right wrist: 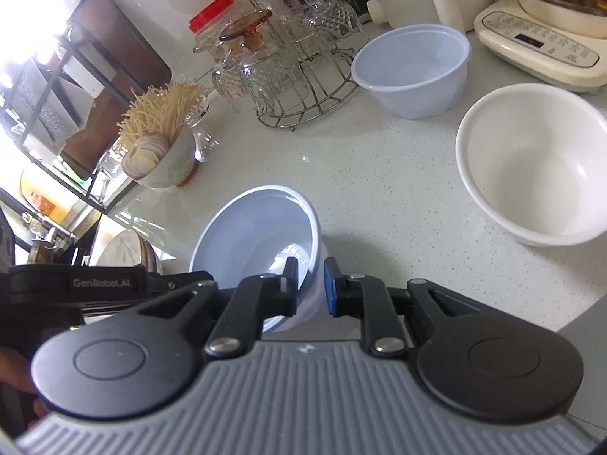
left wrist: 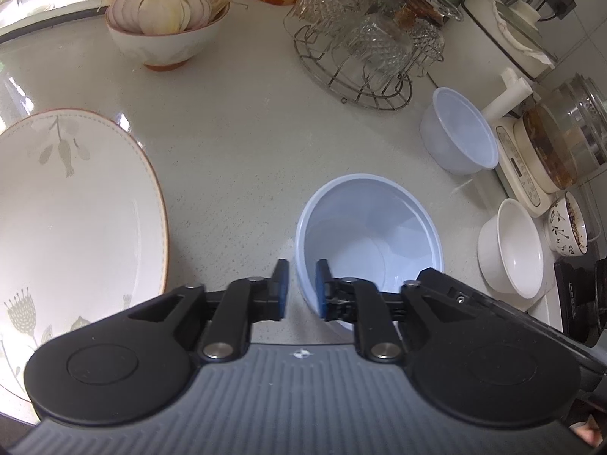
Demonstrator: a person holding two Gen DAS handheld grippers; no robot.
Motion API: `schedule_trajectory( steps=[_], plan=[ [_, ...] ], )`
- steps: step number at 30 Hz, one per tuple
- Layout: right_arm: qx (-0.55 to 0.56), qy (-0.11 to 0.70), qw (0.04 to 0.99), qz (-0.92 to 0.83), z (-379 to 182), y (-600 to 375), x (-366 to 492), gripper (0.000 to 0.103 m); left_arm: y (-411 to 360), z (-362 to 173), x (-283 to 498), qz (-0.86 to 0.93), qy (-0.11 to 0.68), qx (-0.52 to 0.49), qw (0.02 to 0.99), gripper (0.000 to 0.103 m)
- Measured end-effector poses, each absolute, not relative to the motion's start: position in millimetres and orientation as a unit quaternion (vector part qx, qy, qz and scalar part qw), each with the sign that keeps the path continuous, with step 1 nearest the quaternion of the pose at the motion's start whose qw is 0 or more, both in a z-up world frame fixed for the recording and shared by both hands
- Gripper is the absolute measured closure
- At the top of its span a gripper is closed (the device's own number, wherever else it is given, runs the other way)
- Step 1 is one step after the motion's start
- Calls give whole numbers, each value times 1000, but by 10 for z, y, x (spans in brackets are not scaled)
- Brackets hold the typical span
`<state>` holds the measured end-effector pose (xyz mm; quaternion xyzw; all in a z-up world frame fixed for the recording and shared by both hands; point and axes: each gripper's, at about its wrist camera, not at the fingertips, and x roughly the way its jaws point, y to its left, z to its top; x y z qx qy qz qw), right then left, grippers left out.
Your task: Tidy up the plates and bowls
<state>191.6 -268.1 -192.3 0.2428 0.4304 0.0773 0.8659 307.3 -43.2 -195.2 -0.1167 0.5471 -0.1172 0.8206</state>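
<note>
A pale blue plastic bowl (left wrist: 370, 235) sits on the white counter, also in the right wrist view (right wrist: 258, 242). My left gripper (left wrist: 302, 290) straddles its near-left rim, one finger outside, one inside, with a gap on both sides. My right gripper (right wrist: 310, 286) straddles its right rim the same way. A second blue plastic bowl (left wrist: 457, 132) (right wrist: 413, 72) stands farther back. A white ceramic bowl (left wrist: 510, 248) (right wrist: 531, 163) stands at the right. A large white floral plate (left wrist: 72, 204) lies at the left.
A wire rack of upturned glasses (left wrist: 360, 45) (right wrist: 288, 64) stands at the back. A bowl of noodles and onion (left wrist: 163, 19) (right wrist: 159, 151) is back left. A cream kettle base (left wrist: 531, 167) (right wrist: 538, 49) and a patterned bowl (left wrist: 567, 227) are at the right edge.
</note>
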Motion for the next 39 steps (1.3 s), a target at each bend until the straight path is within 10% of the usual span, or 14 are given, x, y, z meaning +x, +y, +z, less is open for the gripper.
schedule_trajectory(
  steps=[5, 22, 31, 39],
  plan=[
    [245, 408, 877, 64, -1822, -2745, 1816, 41, -399, -1865, 3029, -118, 535, -103, 830, 65],
    [196, 334, 922, -10, -1181, -2989, 1504, 41, -1009, -1082, 2812, -208, 438, 28, 874, 61],
    [184, 305, 932, -73, -1105, -3380, 1399, 16, -1407, -983, 2901, -230, 424, 22, 876, 31],
    [186, 323, 920, -122, -1175, -3808, 1454, 16, -1863, -1065, 3119, -254, 429, 17, 866, 7]
  ],
)
